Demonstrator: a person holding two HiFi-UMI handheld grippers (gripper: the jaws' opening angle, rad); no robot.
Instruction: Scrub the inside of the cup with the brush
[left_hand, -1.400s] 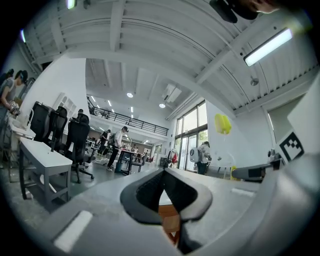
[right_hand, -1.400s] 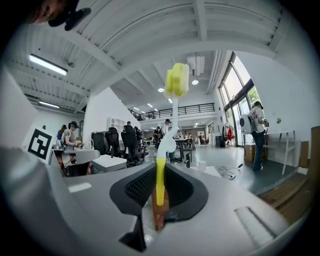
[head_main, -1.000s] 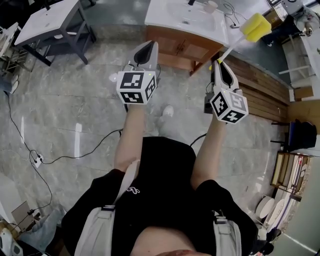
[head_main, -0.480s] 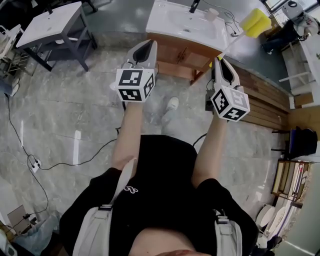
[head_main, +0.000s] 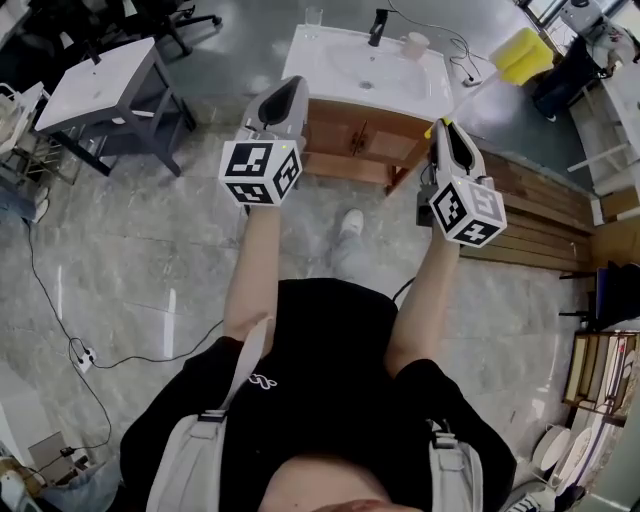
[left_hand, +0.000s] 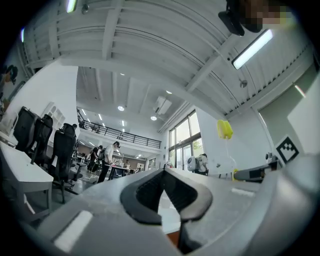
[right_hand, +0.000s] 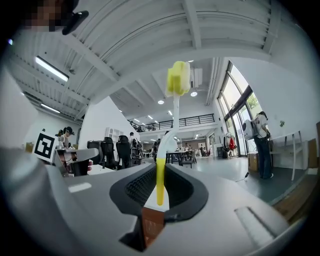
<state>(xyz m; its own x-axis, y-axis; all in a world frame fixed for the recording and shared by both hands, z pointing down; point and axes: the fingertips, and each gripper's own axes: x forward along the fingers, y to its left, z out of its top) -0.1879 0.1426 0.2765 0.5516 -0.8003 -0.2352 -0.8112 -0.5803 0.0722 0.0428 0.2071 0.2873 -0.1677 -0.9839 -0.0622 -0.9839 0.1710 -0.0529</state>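
My right gripper (head_main: 445, 124) is shut on the handle of a brush (head_main: 522, 55) with a yellow sponge head, which sticks up and to the right. In the right gripper view the yellow end of the handle (right_hand: 160, 186) is pinched between the jaws and the sponge (right_hand: 178, 77) stands high above them. My left gripper (head_main: 287, 84) is shut with nothing in it; its jaws (left_hand: 165, 192) meet in the left gripper view. A pale cup (head_main: 414, 44) stands on the white sink counter (head_main: 330, 75) ahead, right of the black tap (head_main: 378, 22). Both grippers are well short of the cup.
A clear glass (head_main: 313, 16) stands at the counter's back left. The wooden cabinet (head_main: 360, 150) under the sink is in front of me. A grey table (head_main: 100, 85) is at the left, wooden boards (head_main: 540, 215) at the right, a cable (head_main: 50, 290) on the floor.
The sink counter and cup have come further into view and nearer as the person walks toward them. Both grippers keep their pose, the brush still held in the right one.
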